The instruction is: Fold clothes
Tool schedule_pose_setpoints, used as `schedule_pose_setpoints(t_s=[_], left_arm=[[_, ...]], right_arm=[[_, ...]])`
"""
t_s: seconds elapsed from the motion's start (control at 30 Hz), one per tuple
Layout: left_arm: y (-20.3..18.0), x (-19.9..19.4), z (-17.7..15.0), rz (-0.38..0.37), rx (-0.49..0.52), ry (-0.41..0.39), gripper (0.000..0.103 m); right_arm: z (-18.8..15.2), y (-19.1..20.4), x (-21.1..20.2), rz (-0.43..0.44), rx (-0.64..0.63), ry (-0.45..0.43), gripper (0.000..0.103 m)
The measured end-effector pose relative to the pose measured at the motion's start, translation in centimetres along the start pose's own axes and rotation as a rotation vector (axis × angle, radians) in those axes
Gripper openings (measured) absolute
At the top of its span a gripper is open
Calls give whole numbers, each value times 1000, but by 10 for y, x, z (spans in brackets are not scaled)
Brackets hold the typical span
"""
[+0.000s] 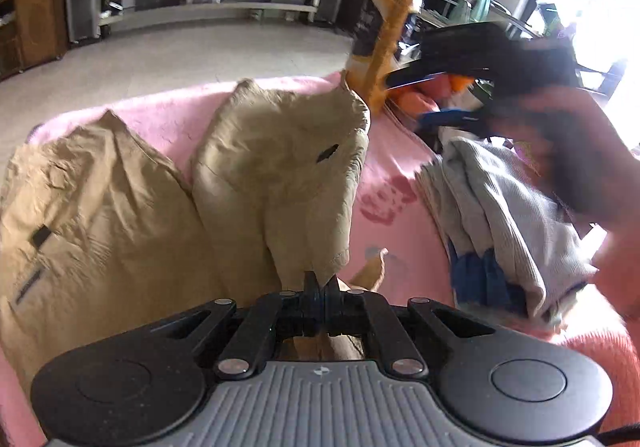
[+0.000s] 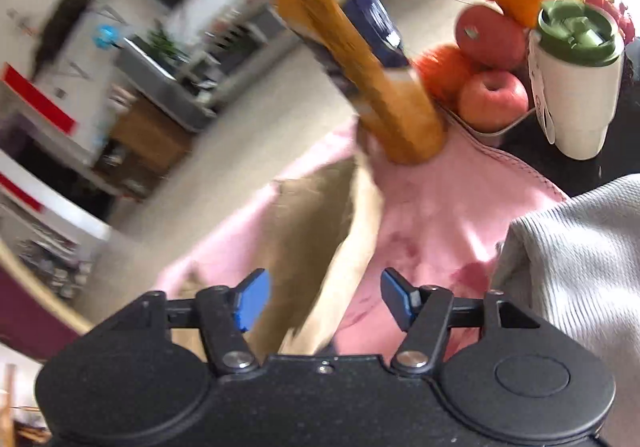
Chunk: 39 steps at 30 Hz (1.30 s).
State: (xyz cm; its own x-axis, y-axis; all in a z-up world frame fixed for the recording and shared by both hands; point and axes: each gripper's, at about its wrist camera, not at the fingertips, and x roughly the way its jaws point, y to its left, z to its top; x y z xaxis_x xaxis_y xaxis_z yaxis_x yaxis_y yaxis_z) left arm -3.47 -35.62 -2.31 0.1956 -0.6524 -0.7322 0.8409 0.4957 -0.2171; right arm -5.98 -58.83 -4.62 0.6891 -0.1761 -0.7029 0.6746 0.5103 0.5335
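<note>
Tan trousers (image 1: 120, 215) lie on a pink blanket (image 1: 392, 183). My left gripper (image 1: 322, 283) is shut on the hem of one tan leg (image 1: 288, 167), which is lifted and folded back over itself. My right gripper (image 2: 324, 297) is open with blue pads (image 2: 254, 299) apart, above the blurred tan leg (image 2: 308, 243) and touching nothing. In the left wrist view the right gripper (image 1: 480, 59) appears blurred at the upper right, held by a hand in a pink sleeve.
A grey and blue pile of clothes (image 1: 508, 223) lies right of the trousers. An orange juice bottle (image 2: 360, 79), a fruit tray with apples (image 2: 492, 95) and a white cup with a green lid (image 2: 576, 87) stand at the blanket's far edge.
</note>
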Motion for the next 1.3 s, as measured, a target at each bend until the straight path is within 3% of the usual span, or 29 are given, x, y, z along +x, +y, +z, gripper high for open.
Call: schedule_pose_setpoints(t_s=[0.1, 0.2, 0.27, 0.3, 0.33, 0.37, 0.43, 0.57, 0.73, 0.8, 1.0, 1.2, 1.3], left_arm=[[0, 4, -9, -34, 24, 2, 3], [5, 7, -15, -65, 18, -2, 2], [9, 9, -17, -86, 11, 0, 2], [10, 11, -18, -95, 13, 3, 2], [12, 13, -19, -105, 17, 5, 2], [14, 15, -20, -115, 19, 9, 2], [18, 18, -23, -136, 12, 16, 2], [25, 16, -30, -195, 1, 3, 2], [45, -5, -34, -302, -78, -42, 2], [59, -23, -36, -327, -115, -71, 2], [127, -72, -71, -244, -233, -96, 2], [202, -80, -134, -158, -522, -49, 2], [218, -74, -144, -122, -587, -9, 2]], right_arm=[[11, 2, 46, -114, -62, -30, 55], [21, -5, 85, -154, -42, -10, 53], [24, -15, 104, -173, 0, 8, 29], [25, -20, 112, -180, 19, 17, 23], [24, -23, 116, -190, 18, 17, 9], [22, -21, 115, -201, 0, -5, 3], [20, -14, 108, -206, -45, -51, 3], [28, 38, 76, -169, -144, -140, 3], [25, 150, 42, -152, -268, -207, 3], [10, 196, 40, -155, -344, -216, 3], [-58, 301, 80, -116, -499, -156, 3], [-142, 367, 158, -75, -588, 30, 3], [-186, 379, 204, -72, -613, 173, 3]])
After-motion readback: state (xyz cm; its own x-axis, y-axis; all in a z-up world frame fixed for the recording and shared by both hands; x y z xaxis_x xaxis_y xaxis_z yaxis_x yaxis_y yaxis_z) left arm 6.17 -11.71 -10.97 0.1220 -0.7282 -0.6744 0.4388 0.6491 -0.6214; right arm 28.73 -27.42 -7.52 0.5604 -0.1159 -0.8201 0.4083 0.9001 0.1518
